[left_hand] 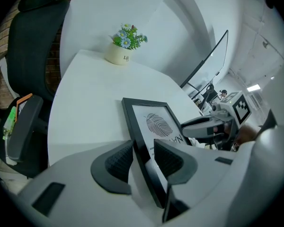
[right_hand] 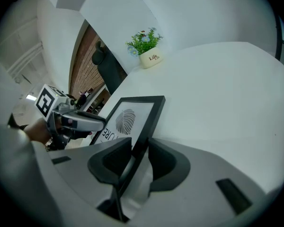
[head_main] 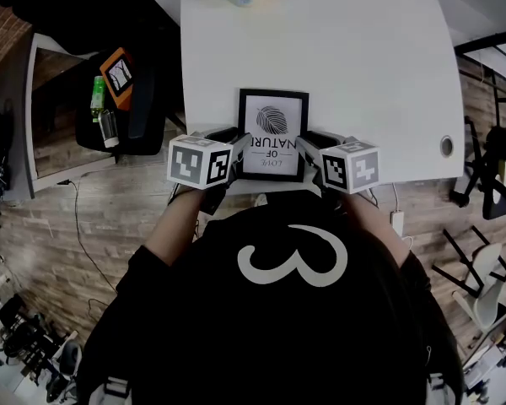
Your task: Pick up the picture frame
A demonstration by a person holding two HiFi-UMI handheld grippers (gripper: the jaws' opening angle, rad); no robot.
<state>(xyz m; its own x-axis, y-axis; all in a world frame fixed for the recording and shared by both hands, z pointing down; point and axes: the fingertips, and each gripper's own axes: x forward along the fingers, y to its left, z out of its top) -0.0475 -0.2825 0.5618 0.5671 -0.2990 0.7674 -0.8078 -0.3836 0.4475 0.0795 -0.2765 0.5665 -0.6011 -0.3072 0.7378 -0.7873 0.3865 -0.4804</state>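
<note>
Left gripper view: left claw (left_hand: pixel 142 145) set narrow, closed on the left side rail of the picture frame (left_hand: pixel 158 122). One ribbed pad (left_hand: pixel 116 162) sits behind the rail, the other on the glass side. Right gripper view: right claw (right_hand: pixel 139 143) clamped the same way on the opposite rail, pads against both faces. Frame has a black border and a leaf print. Head view: it sits between the two claws at the middle of the near edge of the white bench (left_hand: pixel 85 103). Cannot tell whether its lower edge touches the bench. Farther out, a small potted plant (left_hand: pixel 124 46) stands at the far edge. Black office chair (left_hand: pixel 33 41) is beside the bench, on the left.
</note>
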